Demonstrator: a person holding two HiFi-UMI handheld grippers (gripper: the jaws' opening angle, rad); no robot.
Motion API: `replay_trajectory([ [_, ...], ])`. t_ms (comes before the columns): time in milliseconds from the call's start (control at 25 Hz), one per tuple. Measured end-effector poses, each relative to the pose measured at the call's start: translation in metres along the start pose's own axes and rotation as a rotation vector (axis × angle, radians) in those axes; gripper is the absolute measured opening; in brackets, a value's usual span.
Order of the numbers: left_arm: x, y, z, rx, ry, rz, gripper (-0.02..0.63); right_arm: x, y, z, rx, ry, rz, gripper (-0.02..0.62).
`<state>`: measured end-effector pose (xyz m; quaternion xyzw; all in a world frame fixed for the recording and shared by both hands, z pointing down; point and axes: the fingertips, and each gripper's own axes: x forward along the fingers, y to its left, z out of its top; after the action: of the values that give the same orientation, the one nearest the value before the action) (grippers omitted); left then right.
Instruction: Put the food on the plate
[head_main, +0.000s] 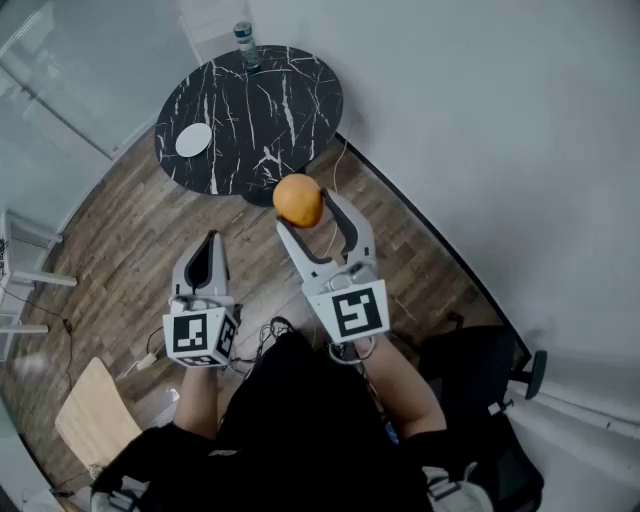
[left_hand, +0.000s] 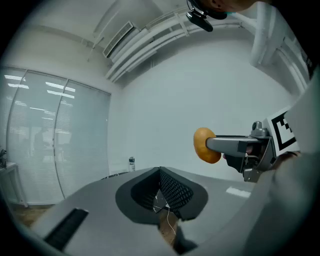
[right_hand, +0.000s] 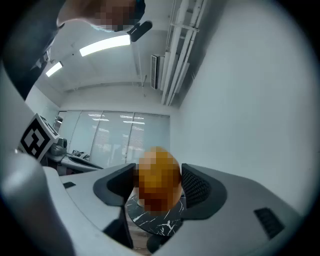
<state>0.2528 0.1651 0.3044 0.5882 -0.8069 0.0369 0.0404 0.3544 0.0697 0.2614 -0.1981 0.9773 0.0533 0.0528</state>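
Jaws of the right gripper (head_main: 305, 208) are spread wide and clamped on the single piece of food (head_main: 298, 200). It's a smooth, rounded orange-yellow lump, perhaps a fruit or a roll, hard to tell, held in the air by the near rim of the round black surface (head_main: 270, 110) with white marble veining. Left gripper (head_main: 207, 245) jaws are pressed together, nothing in them. One round white plate (head_main: 193, 139) sits on that surface, and one bottle (head_main: 245, 44) at its far rim, label unreadable.
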Motion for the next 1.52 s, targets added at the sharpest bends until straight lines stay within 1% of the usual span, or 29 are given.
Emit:
replay_trajectory([
  [280, 0.012, 0.043, -0.005, -0.016, -0.003, -0.035, 0.000, 0.034, 0.022, -0.004, -0.016, -0.006, -0.031, 0.275],
  [520, 0.015, 0.074, -0.005, -0.007, -0.009, -0.090, 0.000, 0.052, 0.039, -0.010, -0.025, 0.009, -0.077, 0.275],
  [640, 0.012, 0.092, -0.010, -0.014, 0.004, -0.087, 0.000, 0.061, 0.049, -0.012, -0.031, 0.012, -0.089, 0.275],
  [800, 0.011, 0.113, -0.019, -0.030, 0.021, -0.080, 0.000, 0.076, 0.057, -0.016, -0.038, 0.036, -0.084, 0.275],
  [960, 0.020, 0.132, -0.027, -0.047, 0.036, -0.063, 0.000, 0.100, 0.056, -0.022, -0.031, 0.039, -0.078, 0.275],
  [1160, 0.042, 0.159, -0.028, -0.045, 0.041, -0.037, 0.000, 0.138, 0.046, -0.034, -0.030, 0.045, -0.081, 0.275],
  [1360, 0.080, 0.188, -0.025, -0.032, 0.047, -0.027, 0.000, 0.185, 0.035, -0.042, -0.027, 0.030, -0.058, 0.275],
  [1520, 0.123, 0.204, -0.020, -0.016, 0.059, -0.040, 0.000, 0.225, 0.015, -0.048, -0.021, 0.028, -0.048, 0.275],
])
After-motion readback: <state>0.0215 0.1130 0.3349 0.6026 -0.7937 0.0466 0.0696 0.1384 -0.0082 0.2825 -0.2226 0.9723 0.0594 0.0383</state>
